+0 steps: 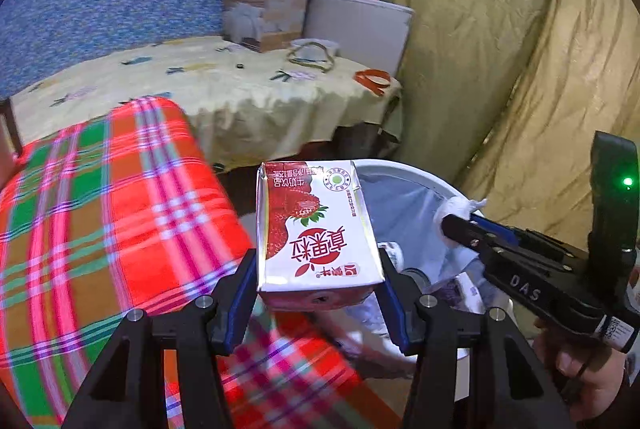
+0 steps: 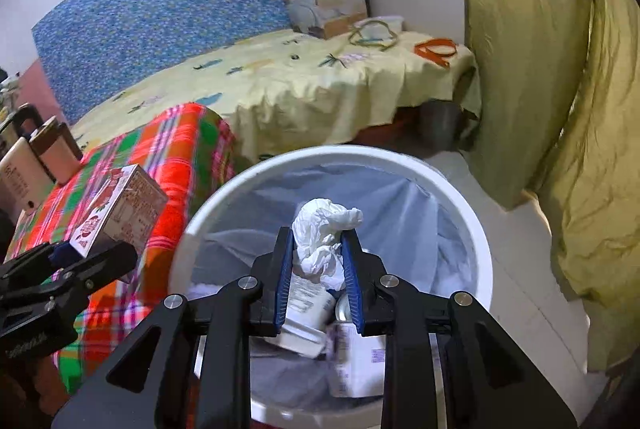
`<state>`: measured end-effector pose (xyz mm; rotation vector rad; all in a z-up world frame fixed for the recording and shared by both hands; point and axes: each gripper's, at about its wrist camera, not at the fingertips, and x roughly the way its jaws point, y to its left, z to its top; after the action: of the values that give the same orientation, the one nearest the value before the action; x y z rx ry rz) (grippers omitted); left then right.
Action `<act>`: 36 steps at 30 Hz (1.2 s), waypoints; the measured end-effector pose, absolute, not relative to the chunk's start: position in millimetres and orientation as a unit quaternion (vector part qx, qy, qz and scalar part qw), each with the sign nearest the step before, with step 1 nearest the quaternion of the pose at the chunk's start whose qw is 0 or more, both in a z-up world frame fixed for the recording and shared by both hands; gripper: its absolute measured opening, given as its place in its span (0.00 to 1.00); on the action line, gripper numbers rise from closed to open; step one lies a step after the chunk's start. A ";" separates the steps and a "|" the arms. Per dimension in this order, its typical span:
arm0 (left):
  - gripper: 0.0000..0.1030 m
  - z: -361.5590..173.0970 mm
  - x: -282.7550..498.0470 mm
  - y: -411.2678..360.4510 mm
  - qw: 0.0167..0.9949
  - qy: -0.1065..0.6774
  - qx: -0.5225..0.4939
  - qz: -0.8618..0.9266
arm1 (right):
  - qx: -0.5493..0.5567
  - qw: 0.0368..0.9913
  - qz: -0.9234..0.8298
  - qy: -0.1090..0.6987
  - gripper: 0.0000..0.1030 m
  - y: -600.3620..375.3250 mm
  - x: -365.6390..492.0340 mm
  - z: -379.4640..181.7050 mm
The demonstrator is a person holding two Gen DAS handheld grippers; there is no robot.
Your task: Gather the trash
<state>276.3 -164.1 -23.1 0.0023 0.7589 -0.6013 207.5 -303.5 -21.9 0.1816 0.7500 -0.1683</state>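
My left gripper [image 1: 318, 261] is shut on a red and white strawberry milk carton [image 1: 316, 229] and holds it at the left rim of the white trash bin [image 1: 404, 167]. The carton also shows in the right wrist view [image 2: 120, 213]. My right gripper [image 2: 320, 249] is shut on a crumpled white tissue [image 2: 324, 233] and holds it above the open bin [image 2: 476, 229], which has a grey liner and several cartons and containers inside. The right gripper with the tissue also shows in the left wrist view [image 1: 460, 217] over the bin.
A red and green plaid-covered surface [image 1: 100, 209] lies left of the bin. Behind is a table with a yellow cloth [image 1: 224, 85] bearing a cardboard box [image 1: 266, 9], cords and an orange band [image 1: 372, 77]. An olive curtain [image 2: 560, 89] hangs at the right.
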 end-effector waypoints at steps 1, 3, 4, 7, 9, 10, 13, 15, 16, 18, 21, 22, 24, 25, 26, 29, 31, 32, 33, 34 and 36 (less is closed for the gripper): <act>0.54 -24.0 277.1 -167.2 0.883 0.365 0.002 -0.295 | 0.087 0.922 -0.085 0.367 0.29 -303.8 209.6 -23.7; 0.54 -26.1 279.0 -174.6 0.876 0.369 0.004 -0.311 | 0.085 0.921 -0.088 0.371 0.29 -305.0 208.9 -25.5; 0.54 -27.3 279.3 -177.7 0.874 0.370 0.004 -0.314 | 0.085 0.920 -0.092 0.371 0.29 -305.9 209.3 -25.8; 0.55 -32.4 279.9 -179.9 0.868 0.372 0.002 -0.328 | 0.092 0.920 -0.101 0.366 0.35 -313.0 203.3 -25.4; 0.55 -35.7 282.2 -181.0 0.863 0.379 -0.004 -0.335 | 0.097 0.920 -0.112 0.362 0.39 -317.2 198.4 -25.2; 0.55 -36.3 282.7 -180.6 0.861 0.380 -0.005 -0.337 | 0.099 0.920 -0.116 0.361 0.41 -319.2 197.1 -24.4; 0.58 -36.9 284.1 -181.9 0.861 0.379 -0.007 -0.339 | 0.098 0.921 -0.121 0.357 0.49 -319.9 193.5 -24.0; 0.60 -36.1 283.8 -183.3 0.860 0.377 -0.009 -0.343 | 0.098 0.922 -0.123 0.355 0.55 -321.2 191.8 -23.5; 0.60 -35.4 283.1 -183.9 0.861 0.375 -0.010 -0.343 | 0.098 0.922 -0.123 0.352 0.55 -321.8 189.8 -22.2; 0.60 -34.1 281.9 -183.1 0.863 0.373 -0.008 -0.341 | 0.097 0.924 -0.124 0.349 0.55 -321.8 189.8 -21.1; 0.60 -29.9 277.6 -178.5 0.870 0.367 -0.005 -0.330 | 0.100 0.927 -0.118 0.341 0.55 -320.2 187.0 -16.6; 0.60 -27.8 276.0 -175.9 0.873 0.365 -0.006 -0.325 | 0.098 0.929 -0.115 0.339 0.55 -318.3 185.8 -15.1; 0.60 -24.3 273.4 -170.1 0.879 0.363 -0.005 -0.309 | 0.095 0.932 -0.103 0.335 0.55 -313.8 184.8 -12.6; 0.60 -22.4 271.1 -165.5 0.883 0.361 -0.007 -0.300 | 0.093 0.933 -0.097 0.335 0.55 -311.4 184.7 -11.9; 0.60 -21.6 270.4 -162.4 0.885 0.361 -0.008 -0.294 | 0.092 0.934 -0.091 0.334 0.55 -309.1 185.1 -11.6; 0.60 -18.3 264.4 -149.8 0.894 0.359 -0.014 -0.268 | 0.084 0.936 -0.077 0.333 0.55 -301.7 184.9 -9.8; 0.60 -16.0 259.5 -140.3 0.898 0.360 -0.018 -0.253 | 0.083 0.937 -0.072 0.333 0.55 -299.1 185.2 -9.8; 0.60 -14.6 256.3 -136.3 0.902 0.357 -0.019 -0.243 | 0.082 0.937 -0.068 0.332 0.55 -296.9 184.0 -9.6; 0.60 -13.3 254.4 -134.2 0.904 0.356 -0.019 -0.237 | 0.079 0.939 -0.065 0.330 0.55 -294.2 182.4 -9.6; 0.60 -11.9 250.7 -130.4 0.907 0.355 -0.019 -0.227 | 0.076 0.939 -0.062 0.329 0.55 -291.8 181.4 -9.7; 0.60 -10.0 245.4 -126.6 0.909 0.354 -0.022 -0.217 | 0.074 0.941 -0.051 0.326 0.55 -288.0 178.7 -8.9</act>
<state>245.4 -126.6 -10.0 -0.0447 0.7310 -0.4466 178.7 -288.0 -8.9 0.1518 0.6652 -0.1045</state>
